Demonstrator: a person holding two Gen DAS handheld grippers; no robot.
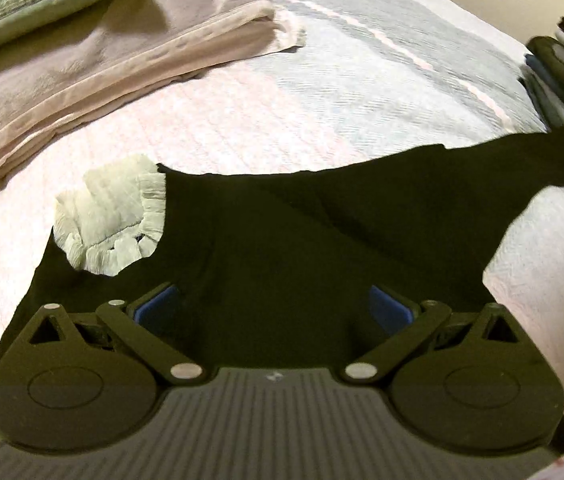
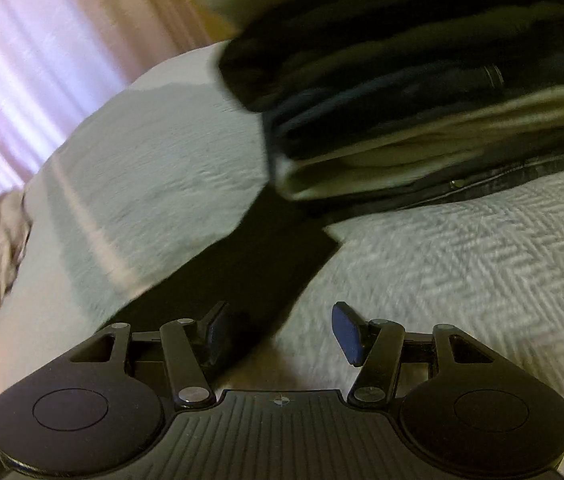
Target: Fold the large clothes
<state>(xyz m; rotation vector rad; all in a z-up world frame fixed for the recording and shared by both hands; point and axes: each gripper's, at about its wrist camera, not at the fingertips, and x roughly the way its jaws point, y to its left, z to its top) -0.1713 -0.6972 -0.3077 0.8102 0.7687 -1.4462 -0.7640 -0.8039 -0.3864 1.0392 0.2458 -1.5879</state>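
While the black garment (image 1: 282, 240) lies spread flat on the bed (image 1: 242, 120) for folding, the left tool (image 1: 274, 308) hovers over its near edge, fingers apart. The right tool (image 2: 282, 336), also spread wide and empty, sits by its far corner near a stack of folded clothes (image 2: 422, 92).

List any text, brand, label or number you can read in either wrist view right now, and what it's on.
No readable text in either view.
Left gripper body: one small pale mark, too small to read.
Right gripper body: one small round emblem, no letters legible.
Black garment, its pale ruffled trim, bedspread: no label or print visible.
Stack of folded clothes: motion-blurred, nothing legible.
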